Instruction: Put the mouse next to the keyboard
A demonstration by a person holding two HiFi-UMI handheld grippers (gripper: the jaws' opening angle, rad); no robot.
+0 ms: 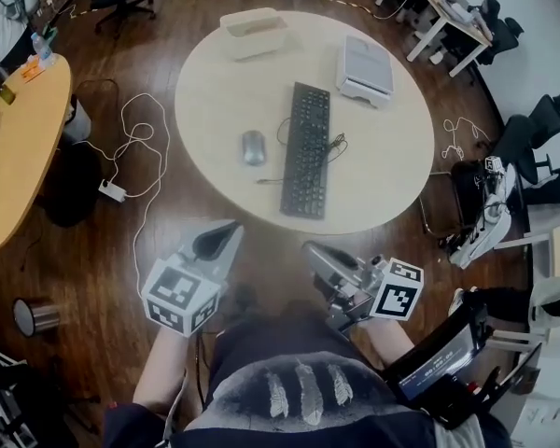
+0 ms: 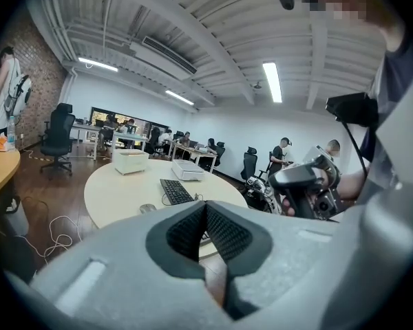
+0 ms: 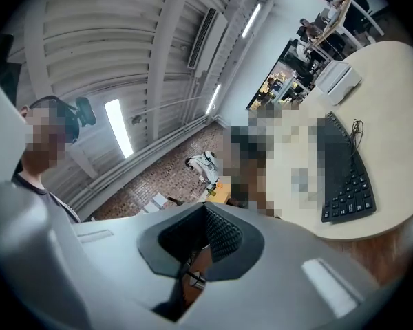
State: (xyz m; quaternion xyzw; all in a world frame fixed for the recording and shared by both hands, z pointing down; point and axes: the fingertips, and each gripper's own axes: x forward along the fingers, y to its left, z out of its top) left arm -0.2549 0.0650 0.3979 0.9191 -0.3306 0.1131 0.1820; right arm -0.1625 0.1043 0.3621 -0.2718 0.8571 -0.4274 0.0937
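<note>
A grey mouse [image 1: 253,147] lies on the round pale table [image 1: 215,91], a short gap to the left of the black keyboard [image 1: 307,149], which runs lengthwise toward me. The same mouse [image 2: 147,208] and keyboard [image 2: 177,191] show in the left gripper view, the keyboard [image 3: 344,174] in the right one. My left gripper [image 1: 226,232] hangs below the table's near edge, shut and empty. The right gripper [image 1: 310,249] is beside it, off the table, likewise shut with nothing held.
A white box [image 1: 253,33] and a white device [image 1: 365,70] sit at the table's far side. White cables [image 1: 135,147] trail over the wooden floor at left, beside a second table [image 1: 19,157]. Office chairs [image 1: 532,129] and gear stand at right.
</note>
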